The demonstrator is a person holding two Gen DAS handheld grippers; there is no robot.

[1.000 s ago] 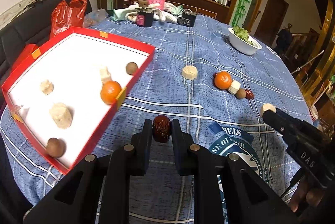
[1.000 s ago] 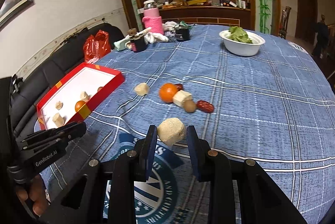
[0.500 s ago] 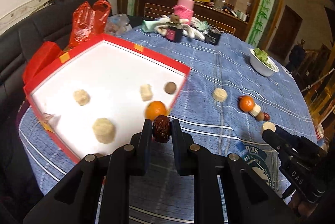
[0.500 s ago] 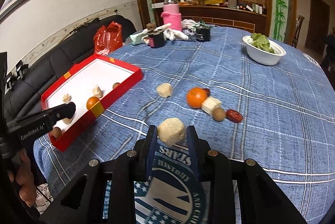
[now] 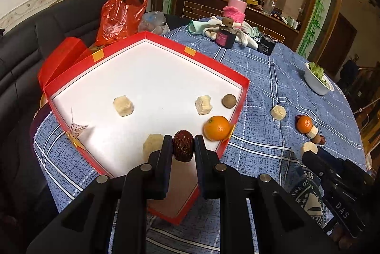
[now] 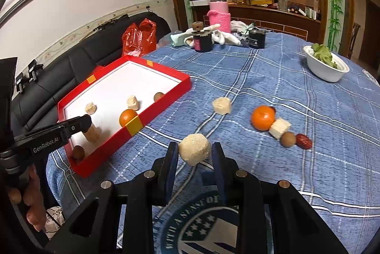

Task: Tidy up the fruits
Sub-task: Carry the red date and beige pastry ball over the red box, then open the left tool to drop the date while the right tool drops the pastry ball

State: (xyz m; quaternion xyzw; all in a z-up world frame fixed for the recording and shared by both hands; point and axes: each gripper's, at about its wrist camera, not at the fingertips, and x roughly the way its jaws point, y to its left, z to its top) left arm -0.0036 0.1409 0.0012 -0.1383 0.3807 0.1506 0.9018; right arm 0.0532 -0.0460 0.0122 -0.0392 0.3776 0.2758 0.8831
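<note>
My left gripper [image 5: 182,146] is shut on a dark red date [image 5: 182,145] and holds it over the near part of the red tray [image 5: 213,61]. The tray holds an orange [image 5: 217,128], a brown round fruit [image 5: 229,101] and pale fruit chunks [image 5: 123,106]. My right gripper [image 6: 194,152] is shut on a pale fruit chunk [image 6: 194,151] above the blue cloth, right of the tray [image 6: 161,109]. On the cloth lie a pale chunk [image 6: 221,105], an orange [image 6: 263,117], a pale cube [image 6: 280,128], a brown fruit [image 6: 287,139] and a red date [image 6: 304,141].
A white bowl of greens [image 6: 326,65] stands at the far right. A dark jar [image 6: 201,40], a pink-sleeved bottle [image 6: 219,14], cloths and a black box [image 6: 257,39] stand at the back. A red plastic bag [image 5: 118,14] and black sofa [image 5: 35,40] lie left of the table.
My left gripper has carried the date leftward and forward, from the cloth to over the tray. My right gripper has moved left toward the tray with its chunk.
</note>
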